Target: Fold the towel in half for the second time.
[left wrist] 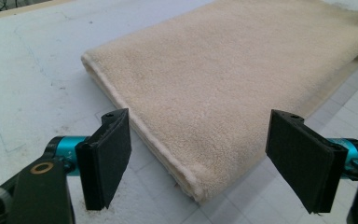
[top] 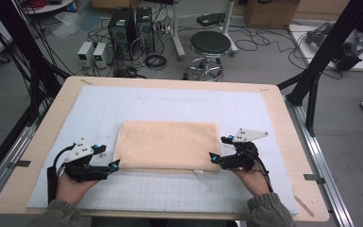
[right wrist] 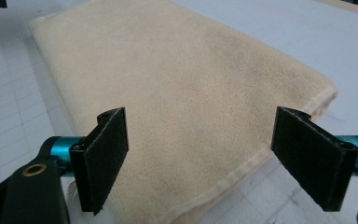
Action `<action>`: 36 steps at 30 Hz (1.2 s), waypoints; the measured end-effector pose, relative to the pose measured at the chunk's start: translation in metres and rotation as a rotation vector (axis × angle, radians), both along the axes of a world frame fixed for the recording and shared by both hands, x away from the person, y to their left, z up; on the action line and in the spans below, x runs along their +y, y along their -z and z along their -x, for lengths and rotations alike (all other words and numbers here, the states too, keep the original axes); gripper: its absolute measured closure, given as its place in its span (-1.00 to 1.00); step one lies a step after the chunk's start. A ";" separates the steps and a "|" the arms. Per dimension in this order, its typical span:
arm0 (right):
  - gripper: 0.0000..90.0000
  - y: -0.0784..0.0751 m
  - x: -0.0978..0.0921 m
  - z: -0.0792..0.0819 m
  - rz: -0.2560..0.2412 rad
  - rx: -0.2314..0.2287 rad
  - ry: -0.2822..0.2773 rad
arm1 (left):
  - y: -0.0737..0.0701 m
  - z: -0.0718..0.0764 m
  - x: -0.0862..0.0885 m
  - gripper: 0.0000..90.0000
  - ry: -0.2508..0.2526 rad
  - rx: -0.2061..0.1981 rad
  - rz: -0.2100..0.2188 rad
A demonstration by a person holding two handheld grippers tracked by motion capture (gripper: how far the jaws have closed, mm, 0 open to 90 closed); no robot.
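The folded beige terry towel lies flat on the white gridded mat, nearer the front edge of the wooden tabletop. The left gripper is at the towel's front left corner, its jaws wide apart with the corner between them, not touching. The right gripper is at the front right corner, jaws also spread around that corner. A small white tag sticks out under the towel's front edge; any writing on it is too small to read.
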State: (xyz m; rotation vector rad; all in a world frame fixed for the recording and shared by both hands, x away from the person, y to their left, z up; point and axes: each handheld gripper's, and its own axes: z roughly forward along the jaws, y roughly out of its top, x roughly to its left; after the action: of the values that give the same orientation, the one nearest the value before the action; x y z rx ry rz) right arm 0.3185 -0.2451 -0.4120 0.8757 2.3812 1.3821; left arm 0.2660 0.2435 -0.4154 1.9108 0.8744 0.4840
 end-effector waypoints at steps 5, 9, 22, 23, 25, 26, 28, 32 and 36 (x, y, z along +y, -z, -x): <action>-0.72 0.000 -0.004 0.007 0.000 -0.009 -0.002 | -0.001 0.003 0.000 -0.54 -0.004 -0.006 0.007; -0.72 0.000 -0.008 0.014 0.017 -0.026 0.004 | -0.002 0.005 0.001 -0.58 -0.009 -0.010 0.010; -0.73 0.000 -0.022 0.030 0.016 -0.050 0.019 | -0.003 0.014 0.007 -0.61 -0.025 -0.017 0.022; -0.73 0.000 -0.023 0.031 0.015 -0.052 0.022 | -0.003 0.015 0.008 -0.61 -0.024 -0.017 0.017; -0.73 0.000 -0.025 0.033 0.017 -0.053 0.028 | -0.003 0.016 0.008 -0.62 -0.024 -0.016 0.015; -0.73 0.001 -0.026 0.034 0.018 -0.056 0.028 | -0.003 0.017 0.008 -0.62 -0.023 -0.014 0.015; -0.73 0.001 -0.028 0.036 0.016 -0.056 0.032 | -0.003 0.019 0.009 -0.62 -0.026 -0.017 0.015; -0.73 0.001 -0.033 0.039 0.014 -0.056 0.037 | -0.003 0.023 0.011 -0.63 -0.028 -0.015 0.014; -0.73 0.001 -0.037 0.042 0.013 -0.057 0.046 | -0.003 0.027 0.014 -0.63 -0.032 -0.015 0.010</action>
State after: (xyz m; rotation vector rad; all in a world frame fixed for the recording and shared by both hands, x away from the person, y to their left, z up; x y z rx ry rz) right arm 0.2765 -0.2824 -0.4131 0.8711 2.3107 1.3542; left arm 0.2390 0.2577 -0.4128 1.8838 0.8971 0.5118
